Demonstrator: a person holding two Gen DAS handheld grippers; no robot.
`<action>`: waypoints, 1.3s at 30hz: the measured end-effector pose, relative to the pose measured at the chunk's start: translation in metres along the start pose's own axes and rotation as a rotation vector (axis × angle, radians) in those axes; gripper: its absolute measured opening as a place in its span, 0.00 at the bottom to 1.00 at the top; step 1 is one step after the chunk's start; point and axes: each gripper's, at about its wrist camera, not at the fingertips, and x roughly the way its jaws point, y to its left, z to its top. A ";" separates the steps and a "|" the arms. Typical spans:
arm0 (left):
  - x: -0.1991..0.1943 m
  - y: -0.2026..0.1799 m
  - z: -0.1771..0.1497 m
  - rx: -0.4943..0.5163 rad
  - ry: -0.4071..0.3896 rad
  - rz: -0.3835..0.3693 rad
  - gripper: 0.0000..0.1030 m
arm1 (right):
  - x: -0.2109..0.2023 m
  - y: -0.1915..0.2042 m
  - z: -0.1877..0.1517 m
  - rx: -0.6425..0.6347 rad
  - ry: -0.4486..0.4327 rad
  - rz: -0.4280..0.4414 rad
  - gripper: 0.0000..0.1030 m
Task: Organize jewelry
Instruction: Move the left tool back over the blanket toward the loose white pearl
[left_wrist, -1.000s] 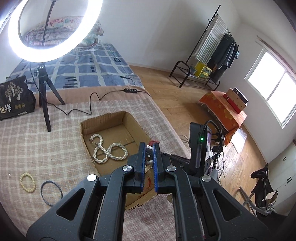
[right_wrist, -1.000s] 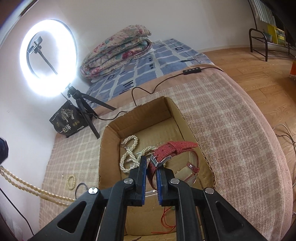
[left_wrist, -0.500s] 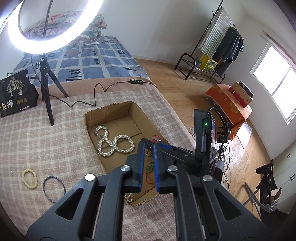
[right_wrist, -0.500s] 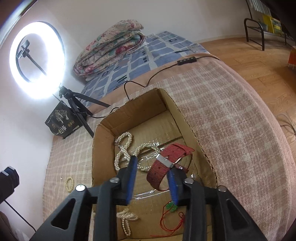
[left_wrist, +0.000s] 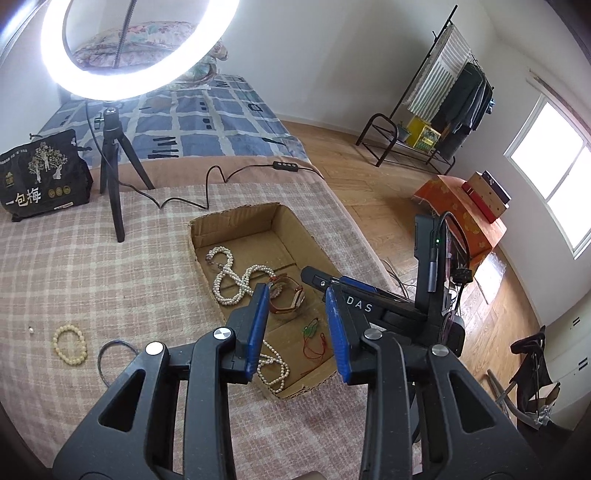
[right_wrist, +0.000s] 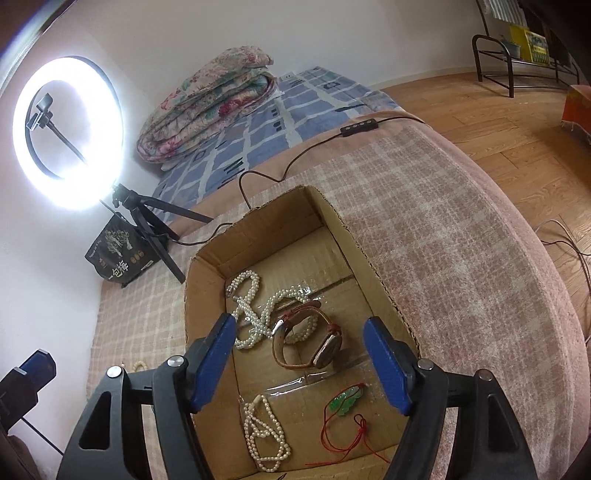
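Both grippers hovered over the open cardboard box (right_wrist: 207, 280) sitting on the checked bed cover (left_wrist: 92, 266). My right gripper (right_wrist: 301, 365) had its jaws opening wide, nothing between the pads; the watch (right_wrist: 306, 343) with its brown strap lay loose on the box floor just below them, resting against the long pearl necklace (right_wrist: 255, 306). My left gripper (left_wrist: 297, 328) had its jaws opening too, narrower, holding nothing.

Also in the box: a second, smaller pearl strand (right_wrist: 264, 435) near the front wall and a green pendant on red cord (right_wrist: 345, 404), apart from the watch.

Outside the box, on the cover to the left: a cream bead bracelet (left_wrist: 70, 339) and a thin dark ring (left_wrist: 114, 354), close together.

Obstacles: the ring light's tripod (left_wrist: 116, 177) and its cable (left_wrist: 207, 188) stood behind the box, beside a black printed bag (left_wrist: 42, 173).
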 end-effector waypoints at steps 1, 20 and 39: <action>-0.003 0.001 -0.001 -0.001 -0.004 0.002 0.30 | -0.002 0.001 0.000 -0.003 -0.002 -0.003 0.72; -0.076 0.101 -0.028 -0.101 -0.064 0.137 0.31 | -0.043 0.064 -0.022 -0.180 -0.044 -0.016 0.74; -0.125 0.236 -0.066 -0.285 -0.129 0.279 0.31 | -0.063 0.164 -0.093 -0.467 -0.099 0.083 0.79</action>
